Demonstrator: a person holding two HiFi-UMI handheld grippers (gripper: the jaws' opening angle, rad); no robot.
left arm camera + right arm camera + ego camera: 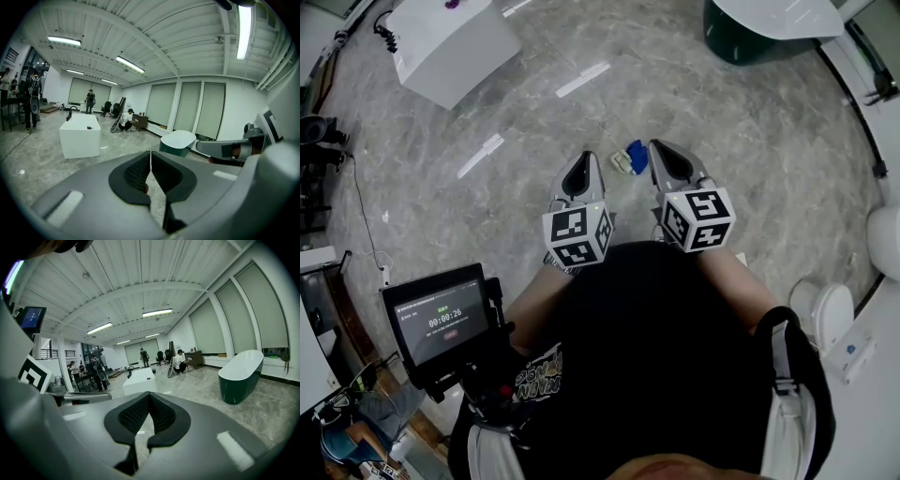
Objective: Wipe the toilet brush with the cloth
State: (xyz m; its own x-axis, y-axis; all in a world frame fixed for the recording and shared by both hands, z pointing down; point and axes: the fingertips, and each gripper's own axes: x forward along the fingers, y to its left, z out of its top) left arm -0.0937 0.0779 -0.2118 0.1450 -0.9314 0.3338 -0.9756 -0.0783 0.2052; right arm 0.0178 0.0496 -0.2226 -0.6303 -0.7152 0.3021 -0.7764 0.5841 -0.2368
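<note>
Cloth (636, 156), blue, on floor (741, 141) looks limp and light; pinch a fold. Left gripper (583, 161) and right gripper (662, 150) closed, empty.

Left gripper (584, 161) and right gripper (662, 150) are held side by side out in front of the torso, near each other but not touching. Both point forward and slightly down. Left jaws are together, tips meeting, nothing between them. Right jaws are the same: closed and empty. Left forearm (530, 311) and right forearm (733, 281) are bare, elbows bent and tucked close to the body.
</note>
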